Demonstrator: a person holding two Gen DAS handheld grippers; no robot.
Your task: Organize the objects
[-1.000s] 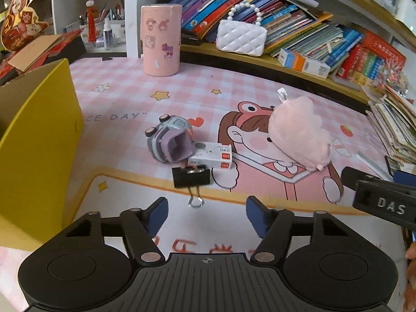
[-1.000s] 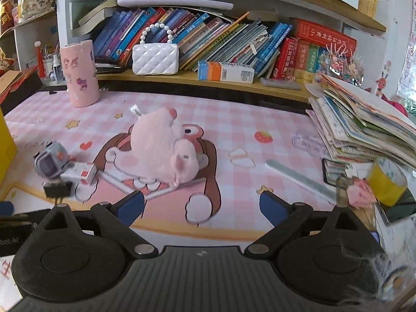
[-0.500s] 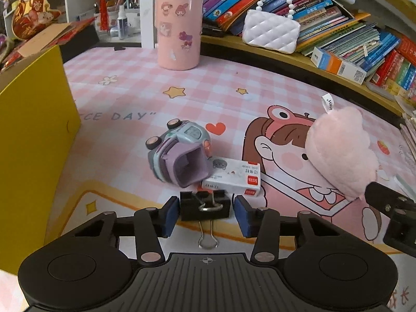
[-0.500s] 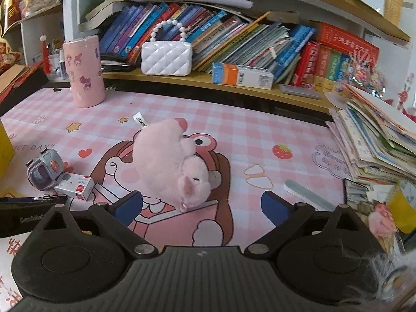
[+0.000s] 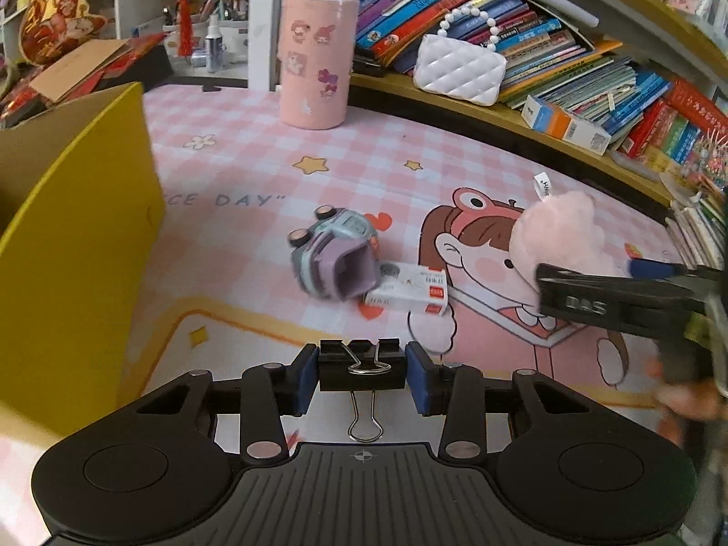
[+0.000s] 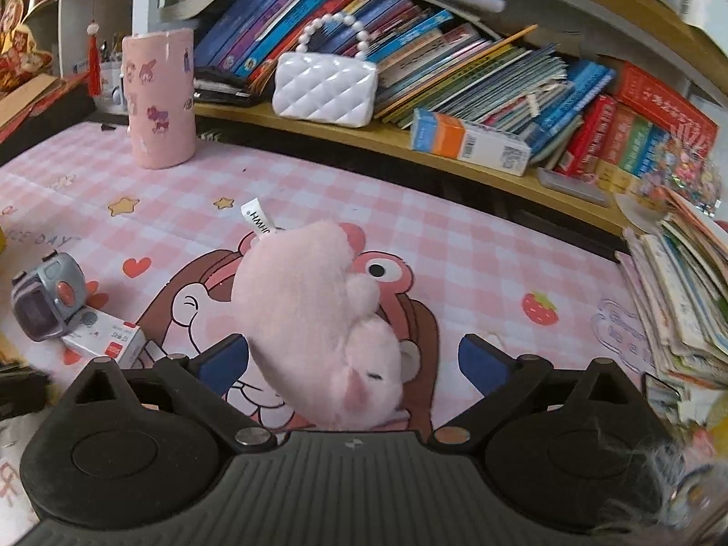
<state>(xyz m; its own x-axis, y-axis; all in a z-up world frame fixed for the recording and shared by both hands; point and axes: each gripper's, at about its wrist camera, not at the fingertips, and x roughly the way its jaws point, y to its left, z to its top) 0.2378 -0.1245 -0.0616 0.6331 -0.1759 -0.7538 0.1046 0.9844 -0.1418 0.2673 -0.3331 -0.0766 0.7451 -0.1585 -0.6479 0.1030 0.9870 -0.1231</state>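
Clamping left gripper (image 5: 361,371) on binder clip (image 5: 361,364), low on mat (image 5: 409,182); clip light, stiff, take by flat sides. Right gripper (image 6: 352,359) wide, straddling soft plush (image 6: 318,314), untouched.

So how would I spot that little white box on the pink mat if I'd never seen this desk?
Start at the pink checkered mat and find the cartoon girl's face printed on it. Just left of her cheek lies the white box, flat, touching a purple toy watch. It is the only white thing there, with a red square on its label.
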